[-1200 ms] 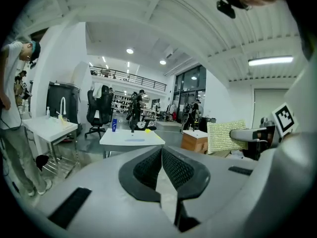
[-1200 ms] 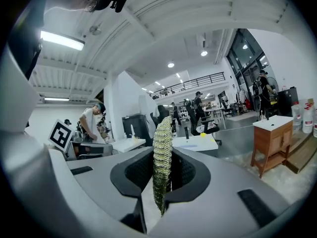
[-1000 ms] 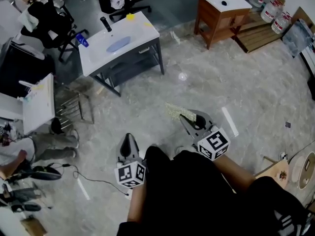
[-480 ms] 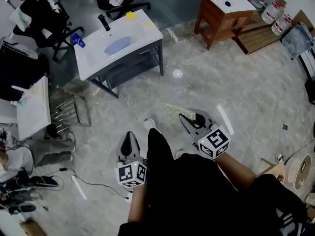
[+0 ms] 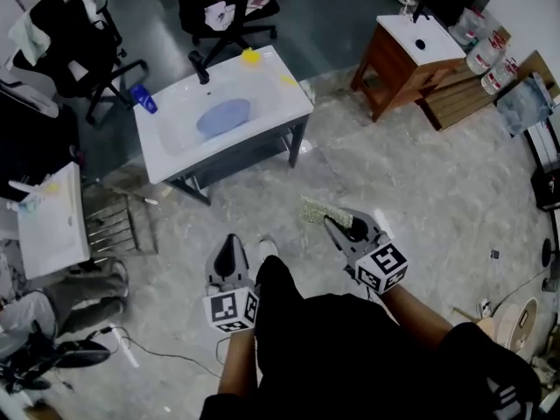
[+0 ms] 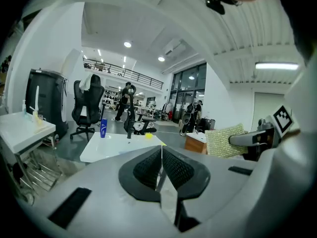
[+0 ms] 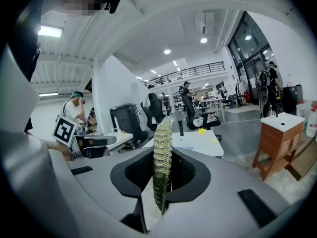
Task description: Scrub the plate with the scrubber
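Approach stage of a plate-scrubbing task: at left, a blue plate (image 5: 223, 116) lies flat in the basin of a white counter (image 5: 271, 81), with a blue bottle (image 5: 144, 98) at the counter's far-left corner. Nearer the camera, the left hand-held gripper (image 5: 230, 250) has its jaws pressed together on nothing. To its right, the right hand-held gripper (image 5: 338, 226) is clamped on a green-gold mesh scrubber (image 5: 317, 210), which stands edge-on between the pads. Both tools hang over the marble floor (image 5: 420, 173), well apart from the plate. Judged from here, the job is to close that gap, keep the clamp firm so the scrubber does not slip, and turn its broad face down onto the plate. The empty left tool could steady the rim against sliding in the basin.
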